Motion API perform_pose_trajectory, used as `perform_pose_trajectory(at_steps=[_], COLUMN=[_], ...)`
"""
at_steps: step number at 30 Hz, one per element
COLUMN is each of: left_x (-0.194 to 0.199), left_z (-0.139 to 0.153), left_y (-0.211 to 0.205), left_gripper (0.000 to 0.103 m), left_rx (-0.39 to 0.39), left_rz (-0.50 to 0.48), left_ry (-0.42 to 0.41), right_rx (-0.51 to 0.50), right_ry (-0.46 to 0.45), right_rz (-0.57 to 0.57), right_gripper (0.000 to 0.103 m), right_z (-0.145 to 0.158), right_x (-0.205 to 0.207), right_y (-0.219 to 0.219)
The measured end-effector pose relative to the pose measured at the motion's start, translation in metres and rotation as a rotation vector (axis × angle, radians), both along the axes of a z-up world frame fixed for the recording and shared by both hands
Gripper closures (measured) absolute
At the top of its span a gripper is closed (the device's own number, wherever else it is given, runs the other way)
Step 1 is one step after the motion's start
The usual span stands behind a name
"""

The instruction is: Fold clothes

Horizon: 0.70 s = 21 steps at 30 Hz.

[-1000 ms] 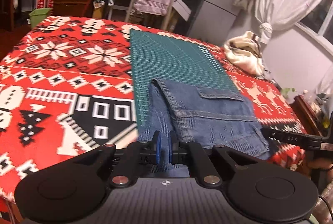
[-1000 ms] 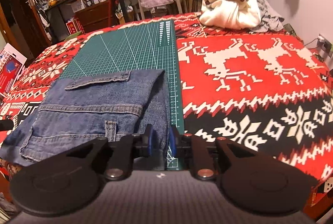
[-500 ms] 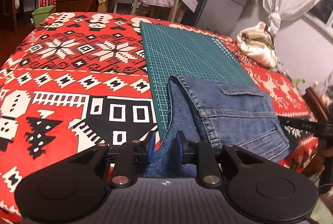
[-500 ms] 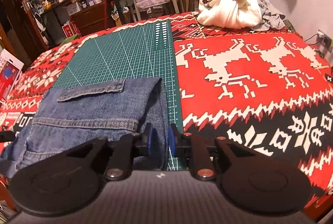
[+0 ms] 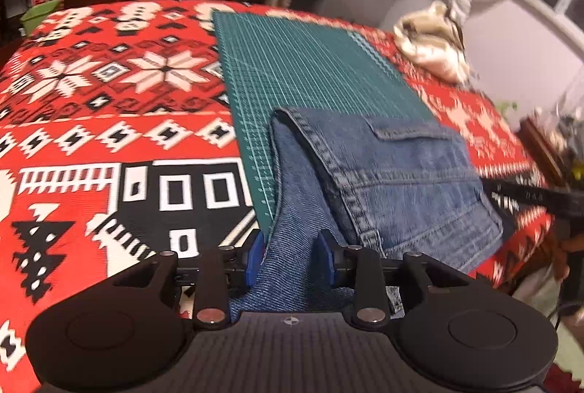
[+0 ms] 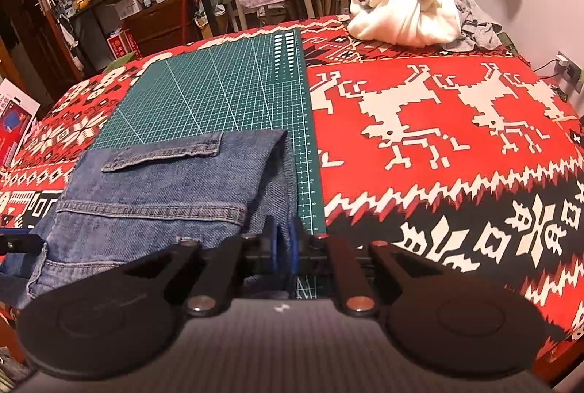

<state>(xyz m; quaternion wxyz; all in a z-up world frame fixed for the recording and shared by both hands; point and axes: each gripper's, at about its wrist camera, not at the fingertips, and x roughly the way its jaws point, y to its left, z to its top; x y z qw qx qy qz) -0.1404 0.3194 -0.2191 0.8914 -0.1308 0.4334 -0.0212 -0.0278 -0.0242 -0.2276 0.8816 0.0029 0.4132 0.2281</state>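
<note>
My left tool [image 5: 290,256] spread open around loose jeans [image 5: 394,181], my right tool [image 6: 284,248] nearly closed, pinching their edge, green mat [image 6: 219,93] beneath

Nothing legible anywhere. Pale ruler ticks and grid lines along the edge of the green cutting mat [image 6: 219,100], numerals too small to make out. Faint lettering on a black bar [image 5: 529,194] at right, blurred. Print on a red box [image 6: 120,44] by the shelves, unreadable.
</note>
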Motion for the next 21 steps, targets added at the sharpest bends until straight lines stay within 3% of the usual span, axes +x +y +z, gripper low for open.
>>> perform_pose_trajectory(at_steps=[4, 5, 8, 13, 21], left_x=[0.006, 0.004, 0.0, -0.01, -0.03], left_z=[0.0, 0.003, 0.01, 0.025, 0.051], left_y=[-0.002, -0.002, -0.001, 0.004, 0.019], left_gripper=[0.087, 0.096, 0.097, 0.097, 0.097], left_rx=[0.042, 0.032, 0.003, -0.079, -0.118], left_rz=[0.004, 0.007, 0.017, 0.098, 0.261], left_ry=[0.022, 0.014, -0.012, -0.084, -0.181], right_rx=[-0.021, -0.022, -0.017, 0.074, 0.053], right_ry=[-0.002, -0.004, -0.007, 0.032, -0.023], right_rz=[0.014, 0.019, 0.017, 0.009, 0.214], right_gripper=[0.098, 0.1, 0.101, 0.101, 0.102], right_z=[0.0, 0.0, 0.0, 0.012, 0.061], right_x=[0.001, 0.001, -0.001, 0.009, 0.034], right_y=[0.004, 0.005, 0.006, 0.0, 0.056])
